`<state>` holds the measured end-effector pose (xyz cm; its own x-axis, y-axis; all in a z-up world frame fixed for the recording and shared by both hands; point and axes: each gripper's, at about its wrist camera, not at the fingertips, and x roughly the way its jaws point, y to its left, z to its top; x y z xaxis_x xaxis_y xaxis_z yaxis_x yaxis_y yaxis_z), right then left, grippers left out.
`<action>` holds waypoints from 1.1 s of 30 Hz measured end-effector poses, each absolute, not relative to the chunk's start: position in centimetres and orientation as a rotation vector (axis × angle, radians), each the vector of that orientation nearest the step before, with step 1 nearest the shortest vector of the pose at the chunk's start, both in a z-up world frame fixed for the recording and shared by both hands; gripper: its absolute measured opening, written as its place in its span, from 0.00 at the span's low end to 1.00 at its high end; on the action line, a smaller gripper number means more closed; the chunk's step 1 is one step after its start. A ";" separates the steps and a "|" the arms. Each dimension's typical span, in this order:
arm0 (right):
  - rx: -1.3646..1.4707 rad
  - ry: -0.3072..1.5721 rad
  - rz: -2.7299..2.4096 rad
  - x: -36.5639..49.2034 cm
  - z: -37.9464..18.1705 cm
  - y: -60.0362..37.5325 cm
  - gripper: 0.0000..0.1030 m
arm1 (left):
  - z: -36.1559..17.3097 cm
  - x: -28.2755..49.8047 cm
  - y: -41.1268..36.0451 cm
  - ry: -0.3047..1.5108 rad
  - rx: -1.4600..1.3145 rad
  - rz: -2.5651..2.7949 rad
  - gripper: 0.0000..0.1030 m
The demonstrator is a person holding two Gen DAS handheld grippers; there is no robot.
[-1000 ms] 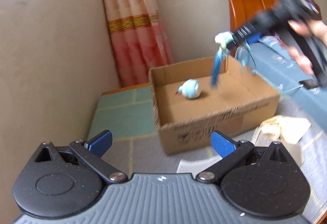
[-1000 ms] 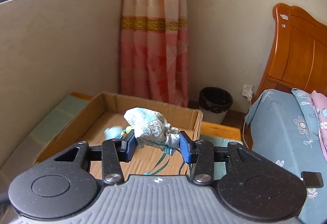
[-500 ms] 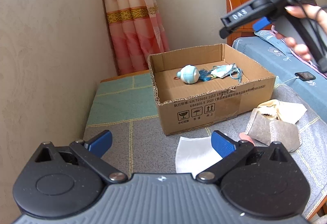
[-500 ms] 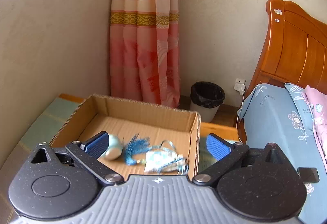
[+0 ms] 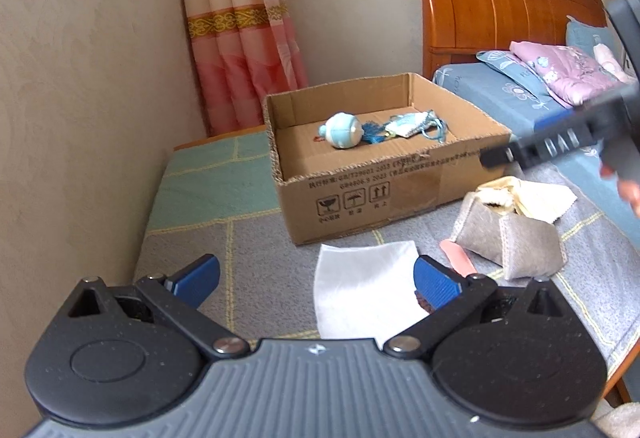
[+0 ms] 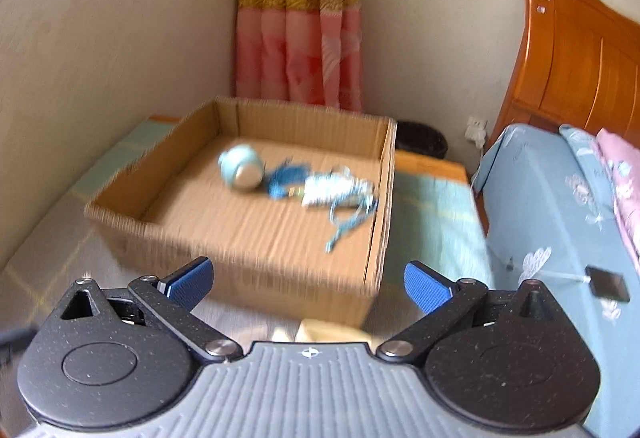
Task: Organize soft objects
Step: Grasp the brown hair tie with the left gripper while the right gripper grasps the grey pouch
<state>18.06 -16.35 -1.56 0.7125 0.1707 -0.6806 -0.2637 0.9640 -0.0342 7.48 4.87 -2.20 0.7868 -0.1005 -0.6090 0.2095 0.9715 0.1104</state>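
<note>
An open cardboard box (image 5: pixel 372 194) stands on the quilted surface. Inside lie a round light-blue plush (image 5: pixel 342 130) and a pale blue pouch with blue strings and tassel (image 5: pixel 412 124); both also show in the right wrist view, the plush (image 6: pixel 242 172) and the pouch (image 6: pixel 332 188). My left gripper (image 5: pixel 316 276) is open and empty, low over a white cloth (image 5: pixel 366 294). A grey felt piece (image 5: pixel 512 238), a cream cloth (image 5: pixel 528 194) and a pink item (image 5: pixel 458 260) lie right of the box. My right gripper (image 6: pixel 306 280) is open and empty, in front of the box (image 6: pixel 256 258); its body shows in the left wrist view (image 5: pixel 560 142).
A plaster wall (image 5: pixel 80 118) runs along the left. A pink curtain (image 5: pixel 240 38) hangs behind the box. A bed with a wooden headboard (image 5: pixel 500 6), blue sheet and pink pillow is at the right. A black bin (image 6: pixel 420 144) and a phone (image 6: pixel 606 288) show in the right wrist view.
My right gripper opened and dropped the pouch into the box, then pulled back and down to the box's near right. My left gripper stayed open and drew back a little.
</note>
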 end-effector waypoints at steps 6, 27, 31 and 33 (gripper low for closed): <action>-0.128 0.803 0.355 14.6 -5.4 -17.3 1.00 | -2.8 7.1 3.9 0.667 0.192 -0.200 0.99; -0.194 0.918 0.451 9.4 -7.8 -16.6 1.00 | -5.1 7.9 1.1 0.725 0.212 -0.301 0.99; -0.270 0.893 0.415 8.9 -8.3 -16.5 1.00 | -6.1 8.5 0.3 0.755 0.221 -0.324 0.99; -0.292 0.889 0.411 8.8 -8.7 -16.5 1.00 | -6.5 8.7 -0.2 0.765 0.239 -0.331 0.99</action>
